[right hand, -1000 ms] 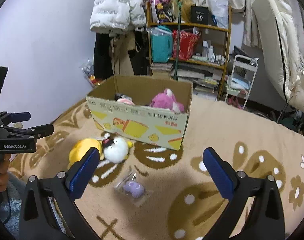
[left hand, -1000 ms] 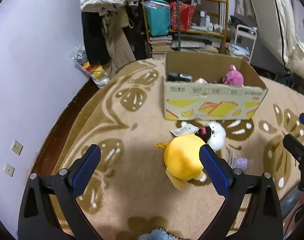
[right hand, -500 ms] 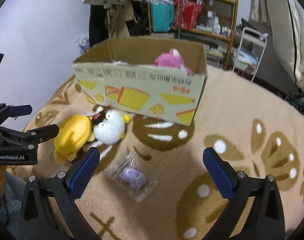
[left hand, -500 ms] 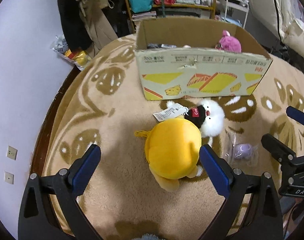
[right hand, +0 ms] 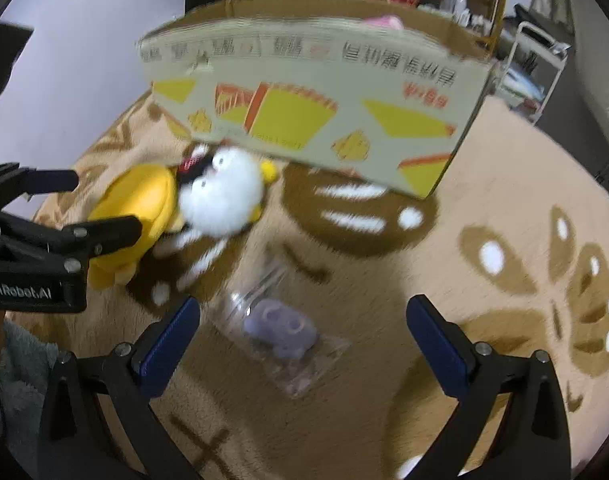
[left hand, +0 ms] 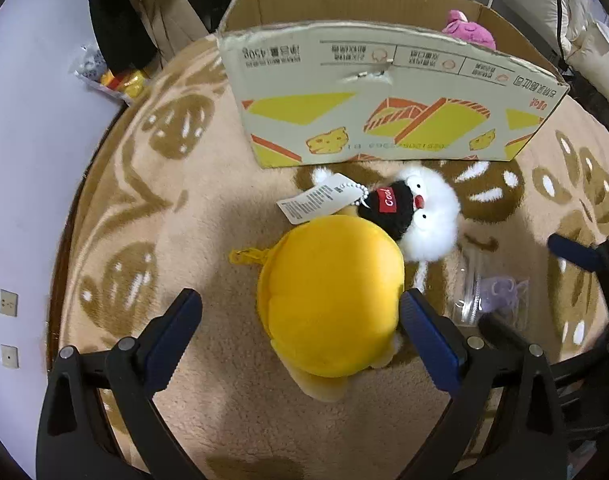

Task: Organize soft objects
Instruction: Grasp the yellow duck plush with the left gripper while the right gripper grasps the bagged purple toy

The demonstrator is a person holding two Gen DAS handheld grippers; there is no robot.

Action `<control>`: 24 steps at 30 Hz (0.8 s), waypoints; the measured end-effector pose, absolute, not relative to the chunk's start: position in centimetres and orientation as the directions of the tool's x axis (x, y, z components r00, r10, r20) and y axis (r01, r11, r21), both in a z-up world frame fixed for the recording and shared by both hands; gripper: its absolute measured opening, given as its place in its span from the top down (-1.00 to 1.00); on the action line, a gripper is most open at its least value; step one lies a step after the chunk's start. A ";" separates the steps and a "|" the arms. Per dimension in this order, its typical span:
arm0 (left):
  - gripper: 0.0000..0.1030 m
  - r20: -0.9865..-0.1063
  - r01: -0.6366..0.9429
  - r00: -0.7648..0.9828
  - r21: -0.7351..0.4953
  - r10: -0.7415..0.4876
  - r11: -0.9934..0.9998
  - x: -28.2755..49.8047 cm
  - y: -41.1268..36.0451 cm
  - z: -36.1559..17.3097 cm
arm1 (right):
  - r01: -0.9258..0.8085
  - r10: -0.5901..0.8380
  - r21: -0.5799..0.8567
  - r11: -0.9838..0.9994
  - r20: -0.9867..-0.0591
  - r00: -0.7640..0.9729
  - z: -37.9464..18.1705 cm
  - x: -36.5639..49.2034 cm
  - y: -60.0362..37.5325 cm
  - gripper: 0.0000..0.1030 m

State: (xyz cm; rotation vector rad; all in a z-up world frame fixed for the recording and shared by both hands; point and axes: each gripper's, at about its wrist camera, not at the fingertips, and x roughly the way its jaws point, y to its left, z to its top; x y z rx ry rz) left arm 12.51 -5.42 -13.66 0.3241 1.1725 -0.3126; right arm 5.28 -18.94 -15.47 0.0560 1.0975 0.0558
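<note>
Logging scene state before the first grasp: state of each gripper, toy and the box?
left gripper: open, jaws either side of the yellow plush, not closed on it
right gripper: open, above the bagged purple toy
yellow plush: on the carpet, ungrasped
white plush: on the carpet, touching the yellow plush
bagged purple toy: on the carpet
cardboard box: open-topped, pink plush inside

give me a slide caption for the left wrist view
Open left gripper poised around a yellow plush on the patterned rug, white plush and cardboard box beyond.
</note>
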 end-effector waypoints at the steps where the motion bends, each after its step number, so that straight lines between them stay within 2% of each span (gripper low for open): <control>1: -0.91 -0.934 0.405 0.348 0.078 -0.075 0.911 12.6 -5.4 -13.8 | -0.019 0.074 0.073 0.997 -0.893 0.444 -15.8 5.4 -18.8 -1.00; 9: -0.90 -0.948 0.428 0.300 0.033 -0.108 0.903 12.9 -5.8 -14.7 | -0.037 0.092 0.084 0.996 -0.916 0.389 -17.5 5.7 -18.3 -1.00; 20: -0.90 -0.956 0.433 0.287 0.077 -0.056 0.898 13.4 -6.1 -15.9 | -0.054 0.057 0.040 0.998 -0.929 0.366 -18.6 6.2 -17.2 -1.00; 24: -0.90 -0.962 0.410 0.270 0.079 -0.038 0.909 14.2 -5.6 -16.8 | -0.018 0.061 0.058 0.998 -0.926 0.372 -18.2 6.4 -18.5 -0.76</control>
